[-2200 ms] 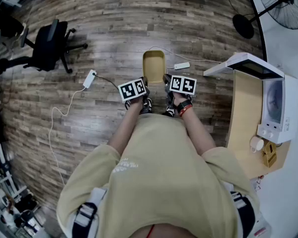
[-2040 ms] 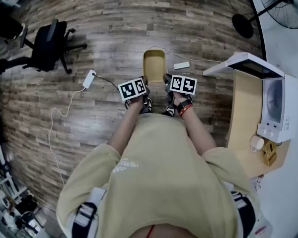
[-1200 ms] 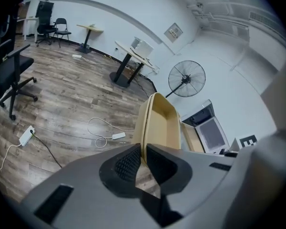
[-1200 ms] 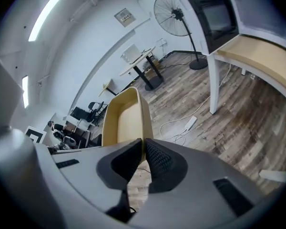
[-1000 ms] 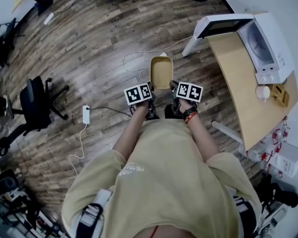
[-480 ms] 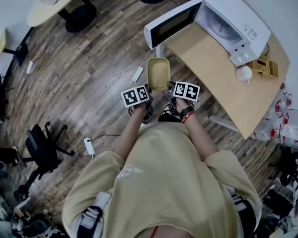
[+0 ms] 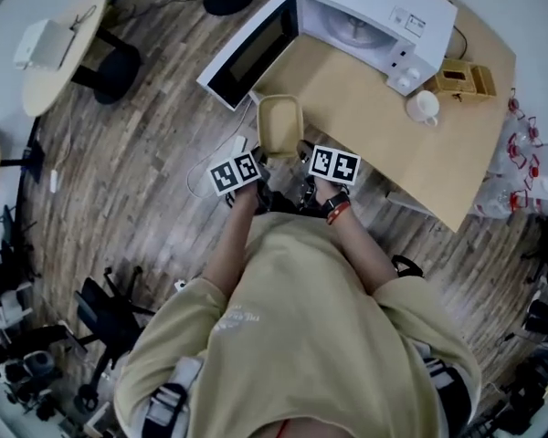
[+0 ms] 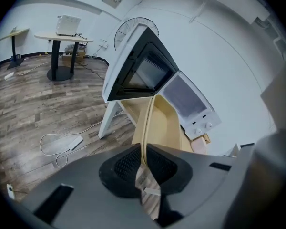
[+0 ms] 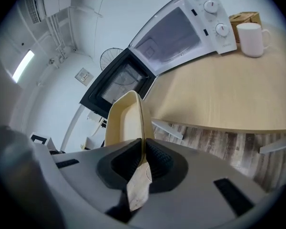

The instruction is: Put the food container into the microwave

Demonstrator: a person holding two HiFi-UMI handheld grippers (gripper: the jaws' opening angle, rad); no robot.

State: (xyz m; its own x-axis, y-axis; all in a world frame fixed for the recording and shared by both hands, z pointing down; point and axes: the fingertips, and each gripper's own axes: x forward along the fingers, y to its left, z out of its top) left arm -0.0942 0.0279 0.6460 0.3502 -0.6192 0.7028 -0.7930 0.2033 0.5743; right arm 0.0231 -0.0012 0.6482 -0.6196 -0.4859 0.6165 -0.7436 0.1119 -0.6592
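Change: microwave (image 7: 374, 21) and tabletop (image 7: 393, 144), off at the right edge of the head view two seconds ago, now straight ahead; food container (image 7: 279, 126) brought from over bare floor to the tabletop's near corner.
Position: held in the air between both grippers, just in front of the microwave's open door (image 7: 251, 48), not yet inside.
Look: pale yellow, shallow, rectangular with rounded corners, open top, empty, thin rim.
Left hand-held gripper (image 8: 144, 168): clamped on the container's left rim.
Right hand-held gripper (image 9: 143, 163): clamped on the right rim.
Count: two hand-held grippers, one container, one microwave, one white mug (image 7: 425, 106), one wooden box (image 7: 457, 78).
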